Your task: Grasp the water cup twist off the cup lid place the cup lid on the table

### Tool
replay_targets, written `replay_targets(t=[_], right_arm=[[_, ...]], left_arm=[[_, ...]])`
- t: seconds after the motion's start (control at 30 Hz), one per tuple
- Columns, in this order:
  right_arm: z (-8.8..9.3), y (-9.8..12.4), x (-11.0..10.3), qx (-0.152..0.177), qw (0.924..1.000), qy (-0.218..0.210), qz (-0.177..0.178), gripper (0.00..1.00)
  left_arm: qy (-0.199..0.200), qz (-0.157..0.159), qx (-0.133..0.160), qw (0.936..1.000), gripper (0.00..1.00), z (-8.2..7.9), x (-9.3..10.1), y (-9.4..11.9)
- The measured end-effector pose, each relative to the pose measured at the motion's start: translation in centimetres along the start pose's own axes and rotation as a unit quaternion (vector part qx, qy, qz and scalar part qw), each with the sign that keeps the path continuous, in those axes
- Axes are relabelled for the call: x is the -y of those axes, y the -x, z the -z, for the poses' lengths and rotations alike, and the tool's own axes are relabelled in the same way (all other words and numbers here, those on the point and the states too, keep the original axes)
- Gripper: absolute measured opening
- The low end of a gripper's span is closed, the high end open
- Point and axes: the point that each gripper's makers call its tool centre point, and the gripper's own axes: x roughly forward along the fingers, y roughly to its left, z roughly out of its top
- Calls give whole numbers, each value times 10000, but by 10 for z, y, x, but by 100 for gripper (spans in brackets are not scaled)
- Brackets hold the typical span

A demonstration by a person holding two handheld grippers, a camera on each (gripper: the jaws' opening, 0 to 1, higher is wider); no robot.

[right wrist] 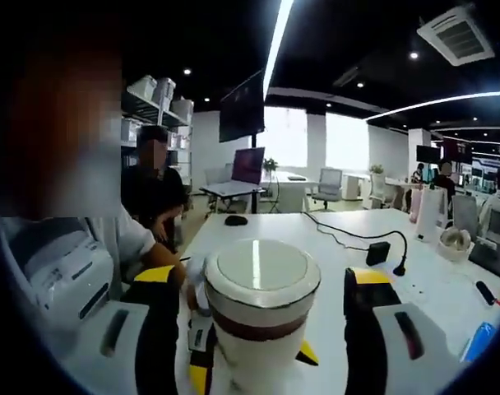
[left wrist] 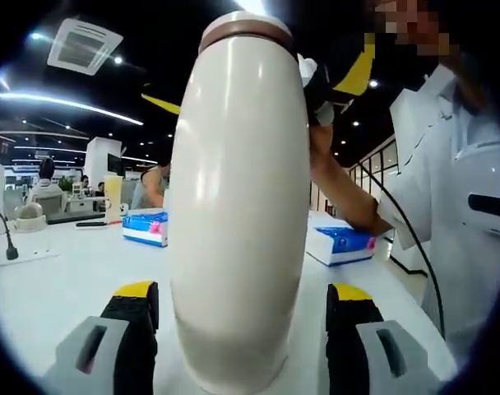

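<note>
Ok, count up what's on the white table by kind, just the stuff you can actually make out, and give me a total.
Cream water cup with lid: 1
Blue tissue packs: 2
Gooseneck microphones: 1
Computer mouse: 1
Total: 5
Smaller items farther back are too blurred to count.

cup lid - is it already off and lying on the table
No, the cup lid sits on top of the water cup, above its brown band, between the right gripper jaws.
</note>
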Motion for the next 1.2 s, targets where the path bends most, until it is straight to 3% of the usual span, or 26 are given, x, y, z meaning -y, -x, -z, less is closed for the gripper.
replay_targets(t=[0.4,0.8,1.2], right_arm=[[6,-2,-5,67,9999,-104,-112,83],[0,0,-11,181,9997,-58,-156,83],[-4,5,-9,293,9995,-47,-114,83]], left_arm=[[42,3,14,10000,83,0,0,0],[63,-22,13,10000,82,0,1,1],[153,-149,59,9998,71,-1,-4,0]])
